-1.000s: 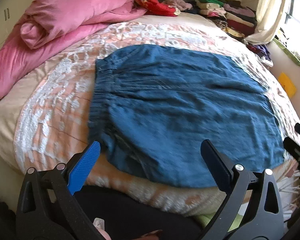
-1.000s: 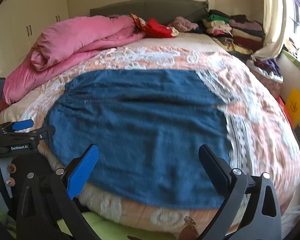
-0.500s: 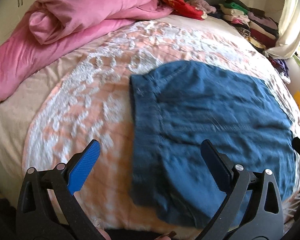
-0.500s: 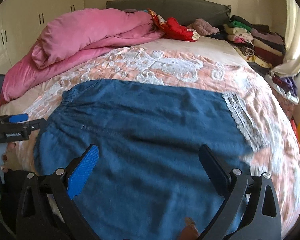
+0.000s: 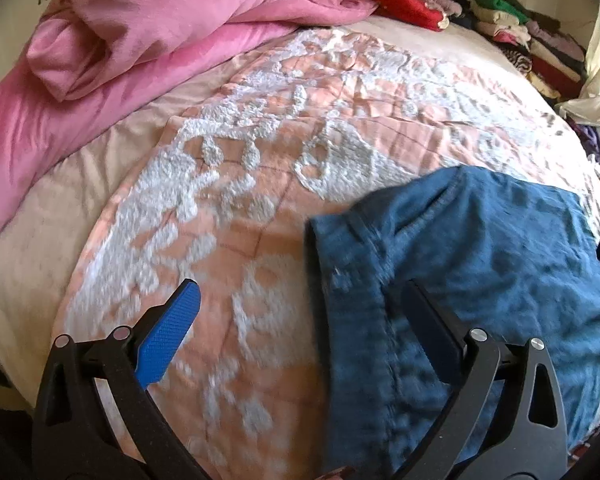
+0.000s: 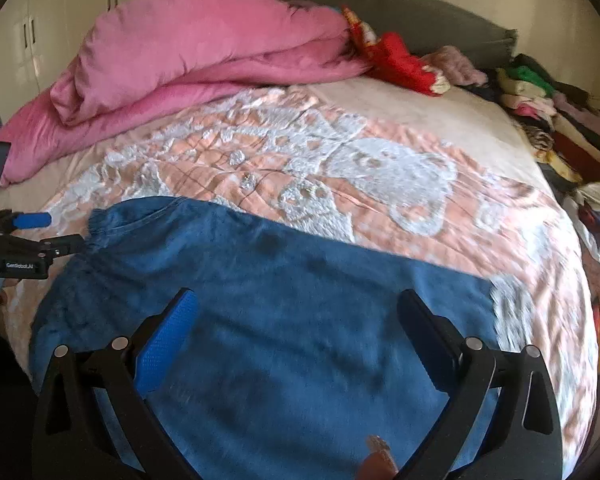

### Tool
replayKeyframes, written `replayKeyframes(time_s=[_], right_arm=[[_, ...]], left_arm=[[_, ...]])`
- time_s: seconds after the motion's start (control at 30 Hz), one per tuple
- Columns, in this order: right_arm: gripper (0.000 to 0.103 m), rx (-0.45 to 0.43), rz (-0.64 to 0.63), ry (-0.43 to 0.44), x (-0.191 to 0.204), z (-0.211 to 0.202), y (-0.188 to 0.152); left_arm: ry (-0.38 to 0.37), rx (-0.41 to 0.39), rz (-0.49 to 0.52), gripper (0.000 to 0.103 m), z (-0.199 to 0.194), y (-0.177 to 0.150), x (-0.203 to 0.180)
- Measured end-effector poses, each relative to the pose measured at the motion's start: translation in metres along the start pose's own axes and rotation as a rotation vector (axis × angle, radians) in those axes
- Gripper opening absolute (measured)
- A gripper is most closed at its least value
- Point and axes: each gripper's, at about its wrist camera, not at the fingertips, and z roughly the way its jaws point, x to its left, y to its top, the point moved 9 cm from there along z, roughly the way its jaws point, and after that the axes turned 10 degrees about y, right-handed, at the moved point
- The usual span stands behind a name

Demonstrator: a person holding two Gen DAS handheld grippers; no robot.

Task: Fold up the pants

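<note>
Hovering over the bedspread (image 5: 260,208), I held both tongs wide open and empty. The blue denim pants (image 6: 284,320) lay flat across the lower frame of the right view, long axis left to right. My left gripper (image 5: 296,320) sat nearer the elastic waistband (image 5: 340,280), at lower right of its view; my right gripper (image 6: 296,324) hung above mid-leg.

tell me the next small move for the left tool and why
Probably ease the left tool right and down onto the waistband edge of the blue pants, then close. Its jaws are open and empty, straddling that edge, with one finger over the bedspread. The right tool hovers open over the pants, gripping nothing.
</note>
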Motion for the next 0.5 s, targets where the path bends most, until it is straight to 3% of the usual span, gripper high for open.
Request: replayKeyframes(time_s=[0.4, 0.47, 0.5], right_arm=[[0.099, 0.159, -0.074, 0.051, -0.024, 0.089, 0.025], [0.099, 0.171, -0.086, 0.043, -0.026, 0.097, 0.028], [0.099, 0.179, -0.091, 0.047, -0.026, 0.1, 0.028]], left_arm=[[-0.022, -0.034, 0.105, 0.094, 0.028, 0.031, -0.03], [-0.036, -0.027, 0.115, 0.082, 0.034, 0.031, -0.036], [-0.047, -0.023, 0.122, 0.069, 0.036, 0.03, -0.039]])
